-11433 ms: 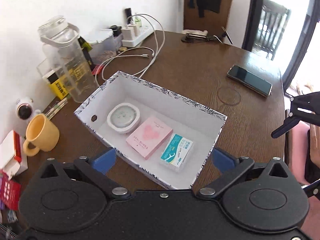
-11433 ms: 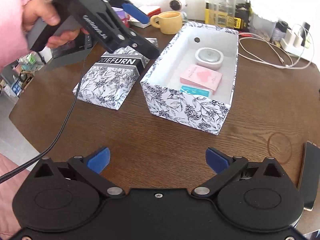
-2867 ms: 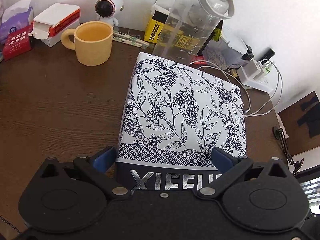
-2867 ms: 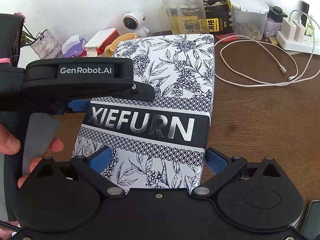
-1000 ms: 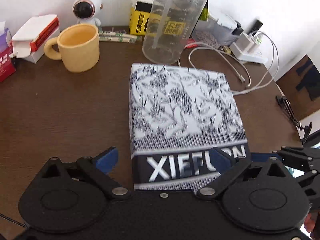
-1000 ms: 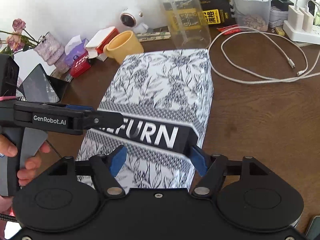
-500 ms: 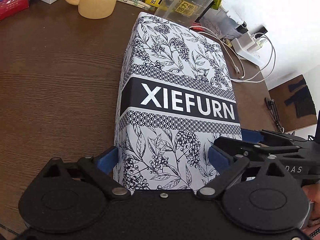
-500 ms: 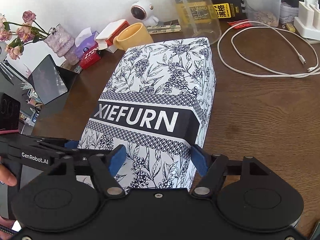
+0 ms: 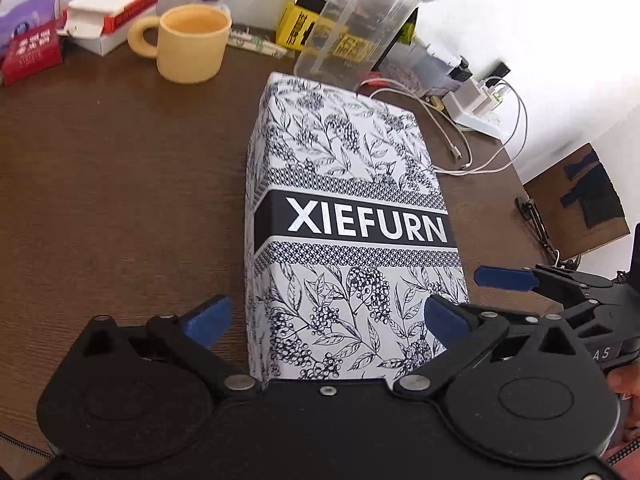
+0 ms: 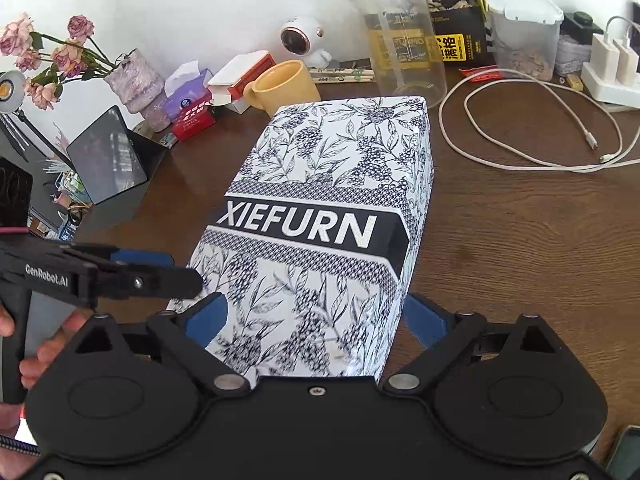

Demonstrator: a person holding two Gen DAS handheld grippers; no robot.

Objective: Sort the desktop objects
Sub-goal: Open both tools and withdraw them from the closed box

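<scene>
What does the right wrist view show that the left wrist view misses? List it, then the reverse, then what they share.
Only the right wrist view: dried roses, a dark tilted screen, the corner of a phone.

Only the left wrist view: a brown board with black tape beyond the table.

Both: the lidded patterned box, yellow mug, clear jar, white cable.

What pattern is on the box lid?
The box lid has navy botanical prints on white, with a dark XIEFURN band; clearest in the left wrist view.
</scene>
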